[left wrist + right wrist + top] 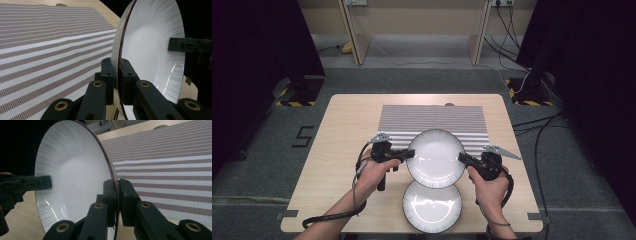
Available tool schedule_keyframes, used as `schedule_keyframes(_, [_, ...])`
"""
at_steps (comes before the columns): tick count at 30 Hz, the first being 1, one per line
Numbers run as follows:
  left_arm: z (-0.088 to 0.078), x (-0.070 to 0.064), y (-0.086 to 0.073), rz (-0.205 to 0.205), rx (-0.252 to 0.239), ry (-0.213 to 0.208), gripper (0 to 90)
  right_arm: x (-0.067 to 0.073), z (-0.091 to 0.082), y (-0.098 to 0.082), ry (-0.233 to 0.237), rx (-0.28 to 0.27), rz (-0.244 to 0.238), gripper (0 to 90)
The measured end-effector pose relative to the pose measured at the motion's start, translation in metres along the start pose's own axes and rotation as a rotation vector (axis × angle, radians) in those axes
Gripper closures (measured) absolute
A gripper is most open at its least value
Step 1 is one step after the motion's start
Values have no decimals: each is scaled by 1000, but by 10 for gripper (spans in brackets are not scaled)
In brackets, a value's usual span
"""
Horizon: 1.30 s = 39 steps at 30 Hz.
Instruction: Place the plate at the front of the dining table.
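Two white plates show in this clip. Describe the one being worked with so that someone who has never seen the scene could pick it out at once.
On the wooden table, look at the near edge of the striped placemat. The upper plate hangs there, pinched at opposite rims by the left gripper and the right gripper. The lower plate lies untouched at the table's front edge.

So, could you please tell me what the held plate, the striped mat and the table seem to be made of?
Held plate: likely glazed ceramic or porcelain; glossy white, sharp highlights, thin dark rim, fine radial ridges.
Striped mat: looks like woven mesh, perhaps vinyl or fabric; matte, a dotted weave shows in the left gripper view.
Table: pale wood or wood-look laminate; faint grain, smooth satin surface.
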<state>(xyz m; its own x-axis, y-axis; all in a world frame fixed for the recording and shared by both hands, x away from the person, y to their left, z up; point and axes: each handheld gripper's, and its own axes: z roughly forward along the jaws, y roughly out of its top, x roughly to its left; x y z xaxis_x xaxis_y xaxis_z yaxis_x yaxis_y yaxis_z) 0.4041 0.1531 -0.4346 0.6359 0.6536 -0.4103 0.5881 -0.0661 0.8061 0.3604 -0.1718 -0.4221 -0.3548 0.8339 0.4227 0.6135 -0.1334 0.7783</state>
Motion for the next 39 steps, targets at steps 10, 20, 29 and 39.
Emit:
schedule_keyframes(10, [1,4,5,-1,-5,1,832,1,4,6,-6,0,-7,845])
schedule_keyframes(20, [4,7,9,-1,-9,3,833,0,8,12,-6,-4,-9,844])
schedule_keyframes(29, [12,11,8,-20,-18,2,834,-6,12,15,-6,-3,1,836])
schedule_keyframes(39, [15,12,15,-6,-23,11,834,-8,15,20,-15,-10,-2,836])
